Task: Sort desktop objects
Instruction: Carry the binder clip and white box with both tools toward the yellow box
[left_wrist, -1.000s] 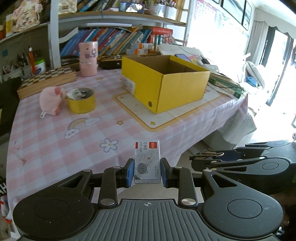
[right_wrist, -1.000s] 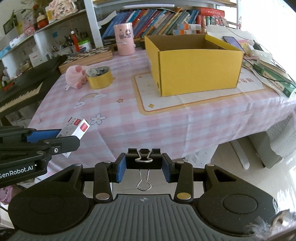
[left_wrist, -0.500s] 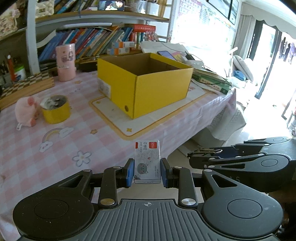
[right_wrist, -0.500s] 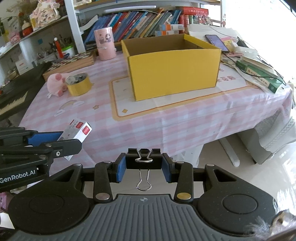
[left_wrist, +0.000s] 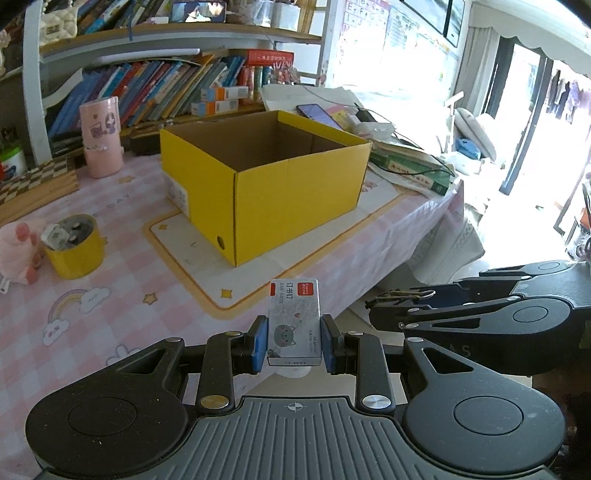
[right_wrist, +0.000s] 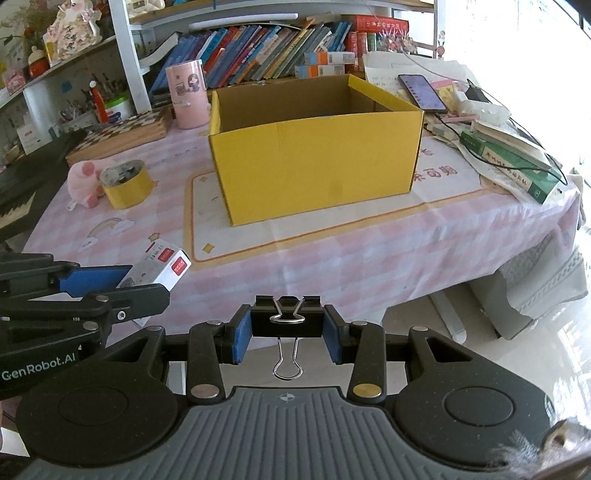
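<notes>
Two loads: you are clamping a staple box (left_wrist: 293, 325) left and a binder clip (right_wrist: 287, 320) right, risking drops short of the yellow carton (right_wrist: 314, 155) at frame centre.

Left gripper (left_wrist: 294, 345) closed on staple box (left_wrist: 293, 322), near front edge of table (left_wrist: 110, 280). Right gripper (right_wrist: 287, 328) closed on binder clip (right_wrist: 287, 320), just right of it.

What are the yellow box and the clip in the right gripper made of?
Yellow box: corrugated cardboard by the look, matte yellow outside, raw brown inside, folded seams showing. Binder clip: apparently metal, black matte body with shiny bare wire handles.
</notes>
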